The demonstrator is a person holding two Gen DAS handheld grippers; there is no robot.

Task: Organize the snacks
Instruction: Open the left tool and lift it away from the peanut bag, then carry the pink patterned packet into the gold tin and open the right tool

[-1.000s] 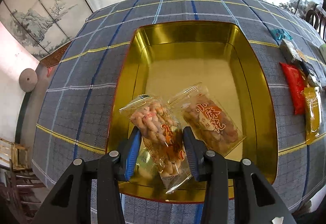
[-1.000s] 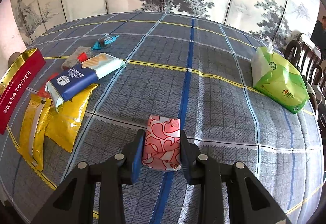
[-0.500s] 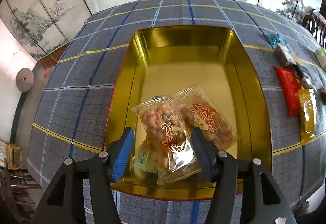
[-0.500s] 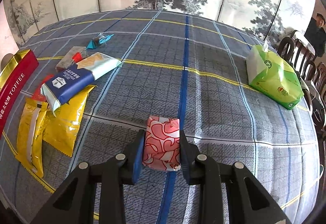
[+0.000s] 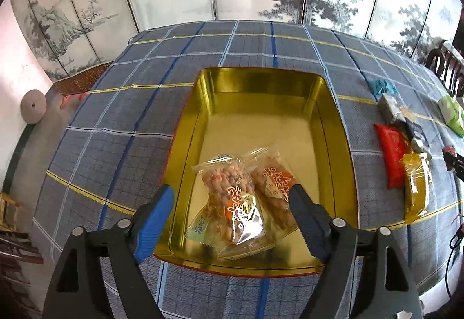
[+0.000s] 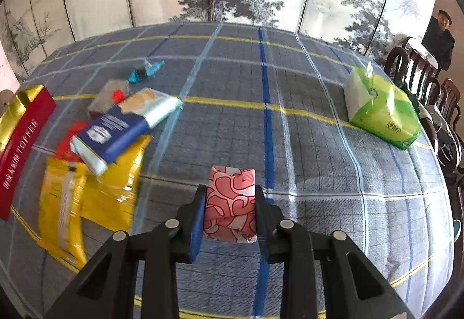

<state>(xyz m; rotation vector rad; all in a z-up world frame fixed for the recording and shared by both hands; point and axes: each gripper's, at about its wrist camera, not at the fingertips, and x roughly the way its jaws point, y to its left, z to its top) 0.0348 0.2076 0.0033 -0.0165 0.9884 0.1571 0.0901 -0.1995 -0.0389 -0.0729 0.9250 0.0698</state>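
1. Right gripper (image 6: 230,210) is pinching the pink-and-red patterned snack pack (image 6: 231,198) across its width, jaws pressed into both sides. The pack is sitting at lower centre of the right wrist view and looks lifted off the plaid tablecloth (image 6: 290,127), though I can't tell that for sure.
2. Risk: the wrapper is soft and already creasing near the bottom, so it is likely sliding or rotating in the pads if swung fast toward the tin. The view is blurring on the left side, which suggests the gripper is moving.
3. Risk: the loose pile at left of the right wrist view, the blue biscuit pack (image 6: 121,127) lying on the yellow bags (image 6: 87,194), is sitting between the pack and the red toffee tin (image 6: 20,142). A low pass is likely clipping it.
4. Left gripper (image 5: 232,217) is hanging with jaws spread wide and holding nothing, over the near end of the gold tin interior (image 5: 269,121).
5. Two clear twist-snack bags (image 5: 232,197) are lying overlapped at lower centre of the left wrist view, inside the tin, with a small pale green packet (image 5: 200,227) partly under them.
6. Risk: the near end is crowding up. Dropping the pink pack there is likely stacking it on the slick bags, while the far half is bare.
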